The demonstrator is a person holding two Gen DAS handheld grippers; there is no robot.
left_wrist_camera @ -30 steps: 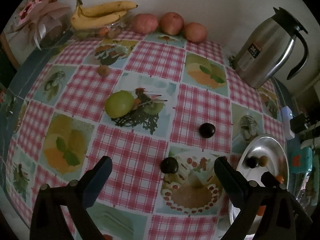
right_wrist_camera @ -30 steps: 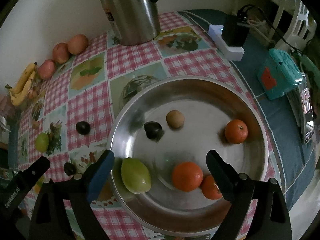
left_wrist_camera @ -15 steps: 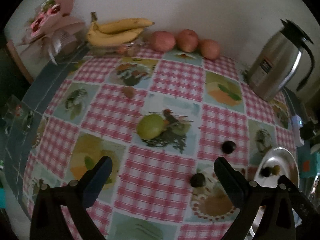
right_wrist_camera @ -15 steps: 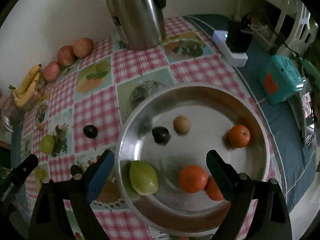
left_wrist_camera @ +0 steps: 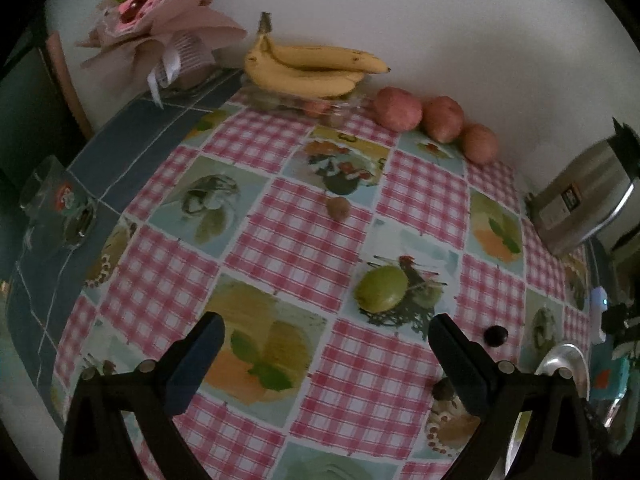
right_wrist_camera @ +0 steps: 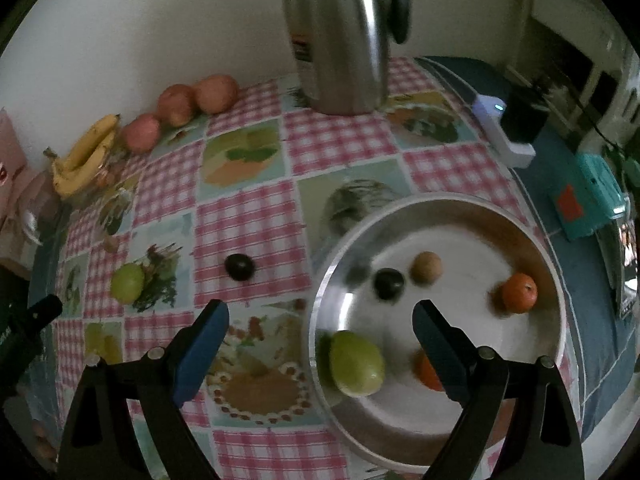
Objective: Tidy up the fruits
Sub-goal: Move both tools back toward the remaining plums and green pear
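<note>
My left gripper (left_wrist_camera: pixel 326 356) is open and empty above the checked tablecloth. A green fruit (left_wrist_camera: pixel 382 289) lies ahead of it to the right, a small brown fruit (left_wrist_camera: pixel 338 208) farther back, and two dark plums (left_wrist_camera: pixel 496 336) at the right, one (left_wrist_camera: pixel 443 389) partly behind the right finger. My right gripper (right_wrist_camera: pixel 320 344) is open and empty over the left rim of the metal plate (right_wrist_camera: pixel 558 280). The plate holds a green fruit (right_wrist_camera: pixel 356 363), a dark plum (right_wrist_camera: pixel 388 284), a brown fruit (right_wrist_camera: pixel 427 267) and oranges (right_wrist_camera: pixel 519 293). A dark plum (right_wrist_camera: pixel 239 267) and a green fruit (right_wrist_camera: pixel 127 282) lie on the cloth.
Bananas (left_wrist_camera: pixel 312 70) and three red apples (left_wrist_camera: pixel 440 119) line the back wall. A steel thermos jug (right_wrist_camera: pixel 340 36) stands behind the plate. A flower bouquet (left_wrist_camera: pixel 160 28) stands at the back left. A white charger (right_wrist_camera: pixel 504 128) and a teal box (right_wrist_camera: pixel 588 196) lie right of the plate.
My left gripper has pulled back and swung left, so the fruits now sit farther right. My right gripper has shifted left, off the plate's centre to its left rim. Both stay open.
</note>
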